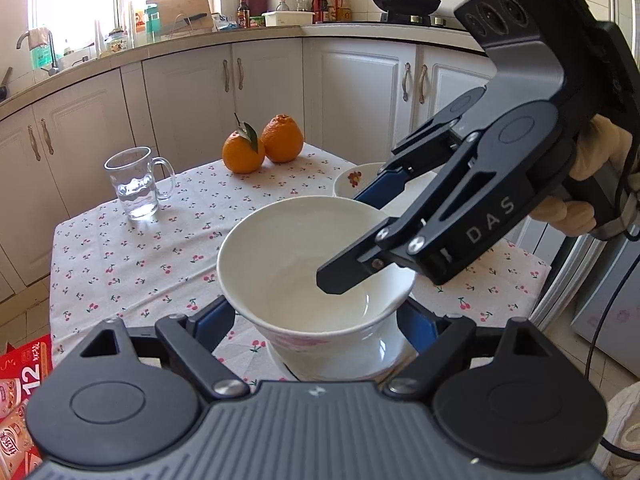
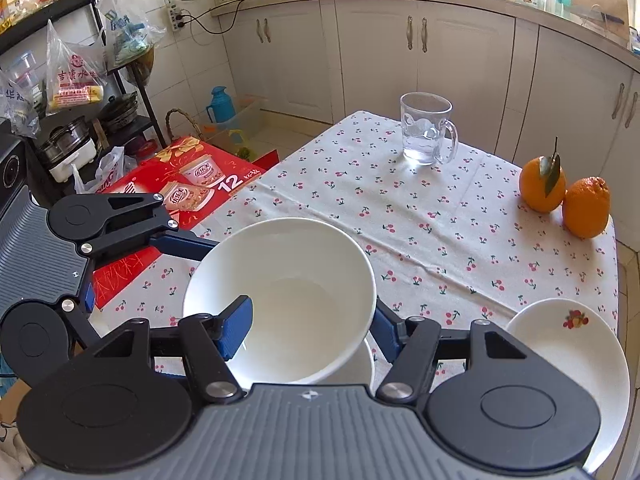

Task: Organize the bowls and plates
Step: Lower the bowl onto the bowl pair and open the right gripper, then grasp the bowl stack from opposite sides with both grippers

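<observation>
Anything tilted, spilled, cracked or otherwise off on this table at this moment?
Only the large white ceramic bowl looks odd: it sits tilted over a second white dish beneath it, with the right tongs straddling its rim, one finger inside. No spill or cracks show. The clear glass mug stands upright.

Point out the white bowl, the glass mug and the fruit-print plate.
white bowl (image 2: 296,300): right wrist view, inner floor.
glass mug (image 1: 134,184): left wrist view, side wall.
fruit-print plate (image 2: 568,344): right wrist view, bare white face.
</observation>
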